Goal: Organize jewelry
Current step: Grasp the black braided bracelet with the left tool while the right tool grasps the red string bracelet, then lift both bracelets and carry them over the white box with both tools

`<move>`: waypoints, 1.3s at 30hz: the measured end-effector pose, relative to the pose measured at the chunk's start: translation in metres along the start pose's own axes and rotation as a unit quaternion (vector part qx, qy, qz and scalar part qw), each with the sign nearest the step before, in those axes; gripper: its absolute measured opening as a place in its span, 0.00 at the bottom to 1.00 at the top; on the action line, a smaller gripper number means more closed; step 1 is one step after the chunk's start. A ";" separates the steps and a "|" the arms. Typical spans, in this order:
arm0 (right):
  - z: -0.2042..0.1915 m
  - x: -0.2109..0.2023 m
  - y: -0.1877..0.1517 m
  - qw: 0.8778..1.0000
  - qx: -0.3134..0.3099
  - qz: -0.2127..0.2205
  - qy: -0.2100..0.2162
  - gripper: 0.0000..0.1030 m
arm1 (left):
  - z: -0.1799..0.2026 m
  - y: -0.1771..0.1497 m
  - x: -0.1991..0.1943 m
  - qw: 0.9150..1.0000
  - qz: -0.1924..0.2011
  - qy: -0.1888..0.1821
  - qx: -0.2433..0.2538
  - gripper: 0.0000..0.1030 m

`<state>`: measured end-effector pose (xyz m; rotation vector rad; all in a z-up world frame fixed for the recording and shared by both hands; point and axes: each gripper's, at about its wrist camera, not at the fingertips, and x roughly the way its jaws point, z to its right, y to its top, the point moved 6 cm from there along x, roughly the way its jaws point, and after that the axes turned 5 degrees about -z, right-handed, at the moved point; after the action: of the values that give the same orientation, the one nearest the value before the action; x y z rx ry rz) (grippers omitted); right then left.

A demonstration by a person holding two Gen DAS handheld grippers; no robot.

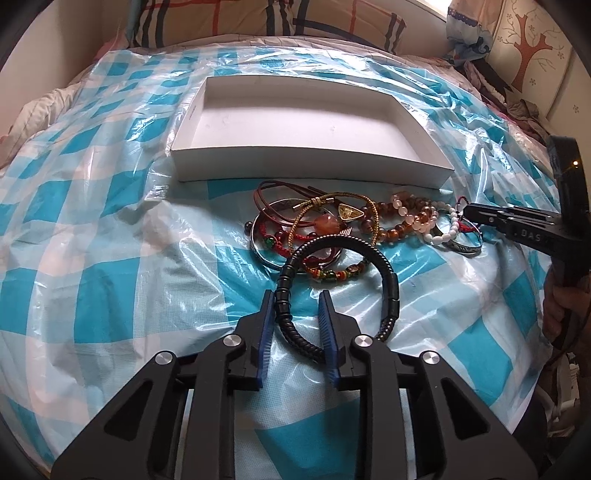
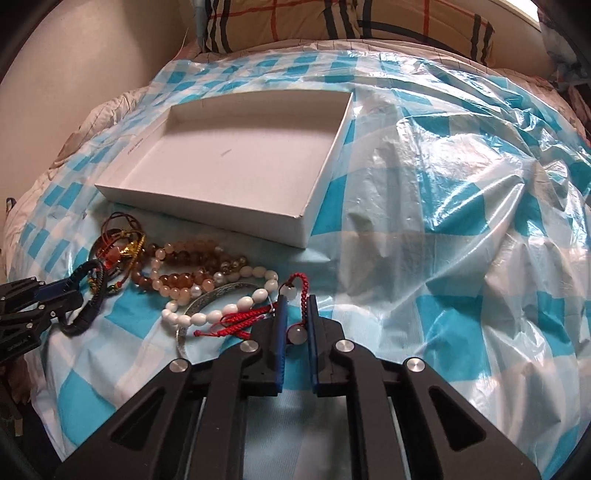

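**A:** Where is the jewelry?

**B:** In a tangled heap on the bed, on a blue-and-white checked plastic sheet, just in front of an empty white box. Nothing is in the box yet.

**A:** And the two tongs?

**B:** The left tongs stand narrowly parted around a black braided bracelet; one pad touches it, the other does not seem to press on the near part of the ring that passes just in front of it, so I judge it is not gripped. The right tongs are nearly closed on a red cord bracelet, with a pale bead pinched between the pads.

**A:** What could go wrong?

**B:** The red cord's loose ends lie over a white bead bracelet and a silver bangle. Lifting may drag those along. The black bracelet overlaps a green and amber bead string, which could snag too. The plastic is slippery and crinkled, so pieces may slide.

**A:** Anything in the way?

**B:** The box's near wall stands between the heap and its floor. A plaid pillow sits well behind.
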<state>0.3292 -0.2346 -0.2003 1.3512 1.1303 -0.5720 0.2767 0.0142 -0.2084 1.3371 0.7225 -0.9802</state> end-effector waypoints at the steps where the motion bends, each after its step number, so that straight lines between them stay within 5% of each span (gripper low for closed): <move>1: 0.001 -0.007 -0.001 1.000 0.007 0.007 0.004 0.11 | -0.002 0.000 -0.001 1.000 0.000 -0.001 -0.001 0.16; 24: -0.023 -0.118 0.002 0.988 0.037 0.115 0.097 0.10 | -0.017 -0.003 -0.040 0.999 0.018 -0.021 -0.018 0.09; 39: -0.072 -0.134 0.004 0.977 0.018 0.132 0.165 0.10 | 0.002 0.007 -0.080 0.998 0.050 -0.037 -0.009 0.09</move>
<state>0.2569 -0.2029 -0.0702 1.6389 1.1807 -0.1771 0.2479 0.0254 -0.1340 1.3020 0.6017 -0.9361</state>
